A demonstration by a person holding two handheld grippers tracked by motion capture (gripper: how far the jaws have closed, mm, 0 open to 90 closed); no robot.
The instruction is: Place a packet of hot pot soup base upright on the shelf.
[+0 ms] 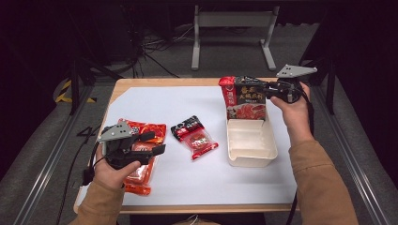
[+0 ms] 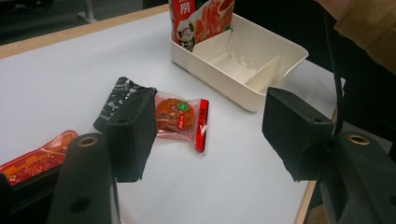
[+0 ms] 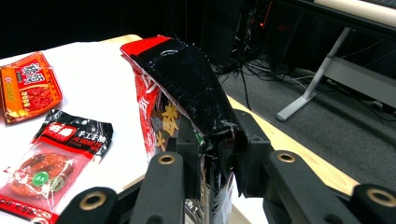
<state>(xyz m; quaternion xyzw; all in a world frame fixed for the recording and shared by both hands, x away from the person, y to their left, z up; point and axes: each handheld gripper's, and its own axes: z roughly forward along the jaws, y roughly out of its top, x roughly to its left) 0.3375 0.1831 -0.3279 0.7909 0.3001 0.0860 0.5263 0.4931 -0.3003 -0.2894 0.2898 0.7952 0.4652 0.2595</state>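
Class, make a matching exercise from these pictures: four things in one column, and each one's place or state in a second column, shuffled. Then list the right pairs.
Things:
1. tall pouch
2. small packet
3. orange packet
4. left gripper

Places or states:
A. lying flat under the left gripper
B. open, holding nothing
C. upright at the far end of the white tray, clamped by the right gripper
D. lying on the table between the orange packet and the tray

Pairs: 1-C, 2-D, 3-A, 4-B
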